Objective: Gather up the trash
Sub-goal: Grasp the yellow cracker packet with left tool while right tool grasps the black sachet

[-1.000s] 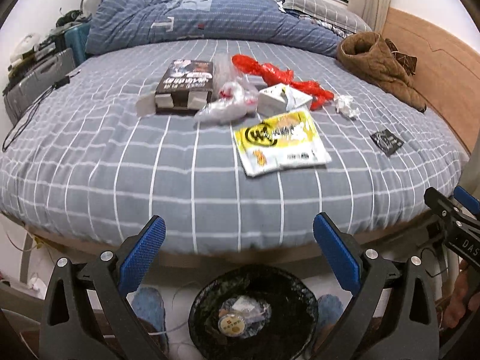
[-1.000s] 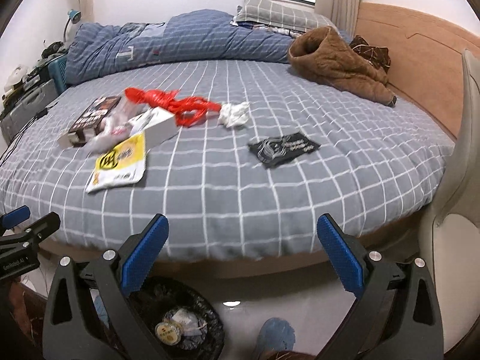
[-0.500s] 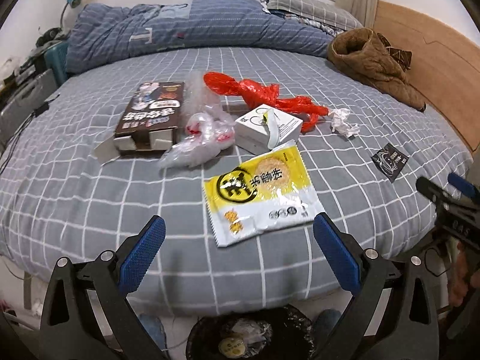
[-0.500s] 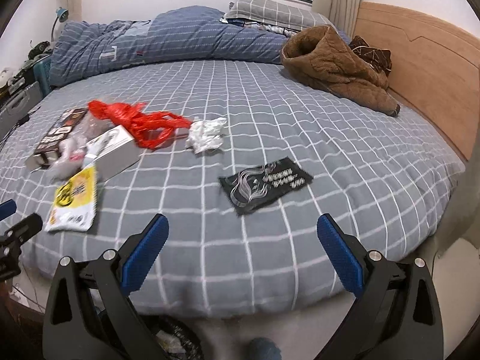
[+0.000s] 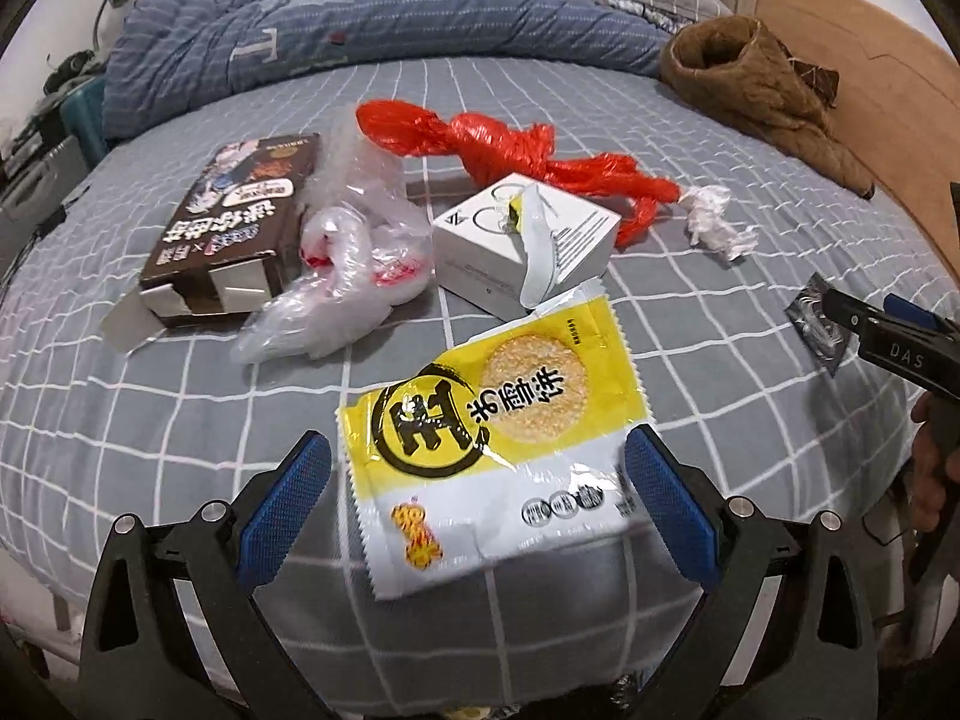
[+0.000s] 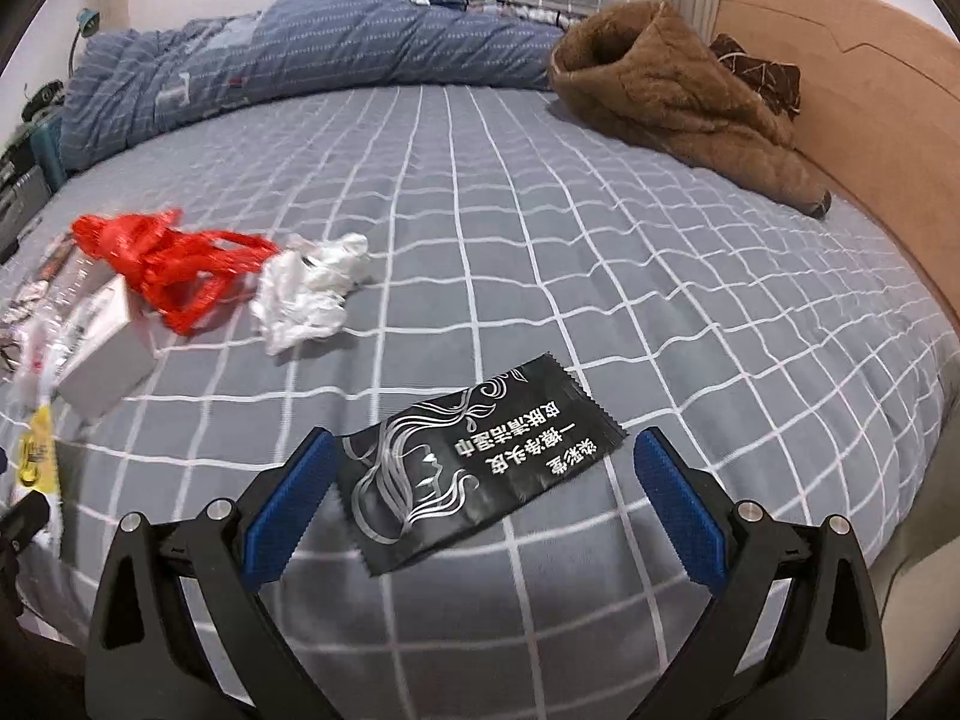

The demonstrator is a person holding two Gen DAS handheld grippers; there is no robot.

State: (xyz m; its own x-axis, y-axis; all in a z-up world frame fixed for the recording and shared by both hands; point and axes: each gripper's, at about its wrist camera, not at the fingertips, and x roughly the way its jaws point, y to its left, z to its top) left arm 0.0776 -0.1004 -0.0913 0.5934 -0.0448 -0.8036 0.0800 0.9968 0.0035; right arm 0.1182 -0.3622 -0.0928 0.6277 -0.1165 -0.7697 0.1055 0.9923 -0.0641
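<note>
Trash lies on a grey checked bed (image 5: 150, 420). A yellow snack wrapper (image 5: 498, 438) lies between the open fingers of my left gripper (image 5: 477, 468). Behind it are a white box (image 5: 522, 240), a clear plastic bag (image 5: 348, 264), a brown carton (image 5: 234, 222), a red plastic bag (image 5: 510, 147) and a crumpled white tissue (image 5: 717, 222). In the right wrist view a black sachet (image 6: 480, 468) lies between the open fingers of my right gripper (image 6: 480, 468), with the tissue (image 6: 312, 288) and the red bag (image 6: 174, 258) farther left.
A rolled blue duvet (image 5: 360, 18) and a brown coat (image 6: 672, 90) lie at the far side of the bed, against a wooden headboard (image 6: 840, 72). The right gripper's tip (image 5: 840, 309) and a hand show at the right edge of the left wrist view.
Both grippers have moved up from over the floor bin and forward over the bed. The yellow wrapper and the black sachet now sit between their fingers, and the bin has dropped out of view.
</note>
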